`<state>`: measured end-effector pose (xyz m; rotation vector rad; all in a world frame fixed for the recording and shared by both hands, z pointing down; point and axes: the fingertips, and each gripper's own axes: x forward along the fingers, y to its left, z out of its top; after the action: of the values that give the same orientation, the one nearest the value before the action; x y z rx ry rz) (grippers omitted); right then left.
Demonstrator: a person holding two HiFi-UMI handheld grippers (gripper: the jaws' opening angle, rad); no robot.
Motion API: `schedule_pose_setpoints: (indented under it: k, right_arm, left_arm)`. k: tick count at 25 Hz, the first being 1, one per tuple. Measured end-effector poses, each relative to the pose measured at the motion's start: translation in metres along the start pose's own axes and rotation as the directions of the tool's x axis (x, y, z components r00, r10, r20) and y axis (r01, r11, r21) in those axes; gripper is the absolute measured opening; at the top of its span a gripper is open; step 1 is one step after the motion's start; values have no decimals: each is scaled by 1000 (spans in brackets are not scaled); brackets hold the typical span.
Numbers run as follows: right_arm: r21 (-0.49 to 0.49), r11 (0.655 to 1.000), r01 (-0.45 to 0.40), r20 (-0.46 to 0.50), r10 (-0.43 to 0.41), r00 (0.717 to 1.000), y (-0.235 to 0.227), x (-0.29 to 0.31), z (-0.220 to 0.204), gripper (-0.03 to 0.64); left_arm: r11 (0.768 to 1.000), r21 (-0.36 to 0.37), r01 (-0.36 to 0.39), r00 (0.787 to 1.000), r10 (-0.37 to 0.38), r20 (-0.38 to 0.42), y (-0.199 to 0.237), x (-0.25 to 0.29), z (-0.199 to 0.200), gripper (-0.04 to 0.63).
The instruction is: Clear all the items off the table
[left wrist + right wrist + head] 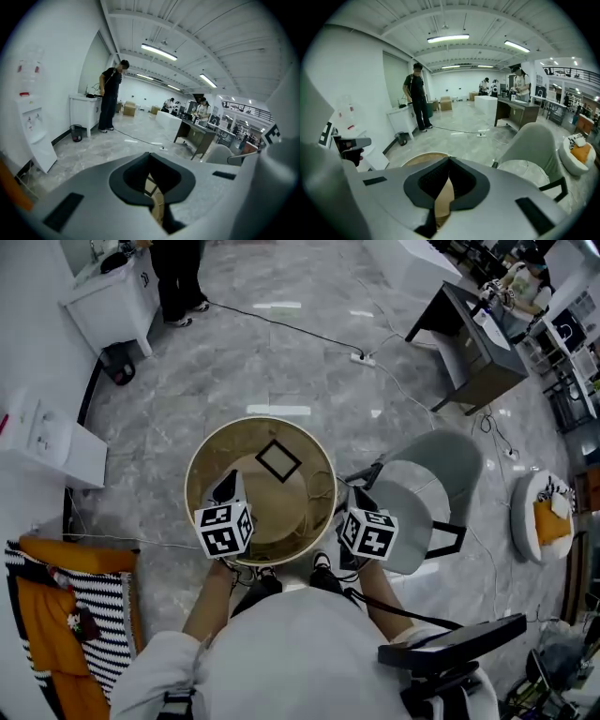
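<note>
Head view: round light-wood table with a raised pale rim stands on the grey marbled floor straight below the person. A black square outline lies on its tan top, just past centre.

Left gripper: marker cube over the table's near-left rim, jaws pointing in over the top. Left gripper view: left gripper jaw tips meet, nothing caught between them; tan table surface shows through the gap behind the tips.

Right gripper: at the table's near-right rim, just outside it. Right gripper view: right gripper tips likewise together, nothing gripped; the table's rim curves just beyond the jaws.

Surroundings: grey shell chair just right of the table. Orange and black-and-white striped fabric at lower left. Black cable with a white power strip across the floor. A person in dark clothes stands by a white cabinet, well apart.
</note>
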<state>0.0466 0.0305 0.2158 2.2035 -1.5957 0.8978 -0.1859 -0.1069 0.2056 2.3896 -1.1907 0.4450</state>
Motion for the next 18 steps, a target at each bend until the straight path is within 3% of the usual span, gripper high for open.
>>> schedule_pose_setpoints:
  k: [6, 10, 15, 18]
  right_arm:
    - [-87, 990, -115, -61, 110, 992, -1, 37, 18, 24]
    - [-121, 975, -185, -111, 172, 979, 11, 65, 19, 25]
    - [-67, 964, -256, -189, 240, 952, 32, 89, -11, 25]
    - [-91, 954, -285, -220, 259, 940, 47, 94, -24, 25]
  left_arm:
    - [988, -61, -142, 990, 143, 9, 4, -6, 5, 8]
    - [976, -91, -200, 980, 199, -20, 7, -13, -6, 8]
    - [955, -109, -277, 960, 270, -70, 18, -26, -33, 8]
    - [942, -134, -308, 950, 299, -85, 29, -36, -46, 8]
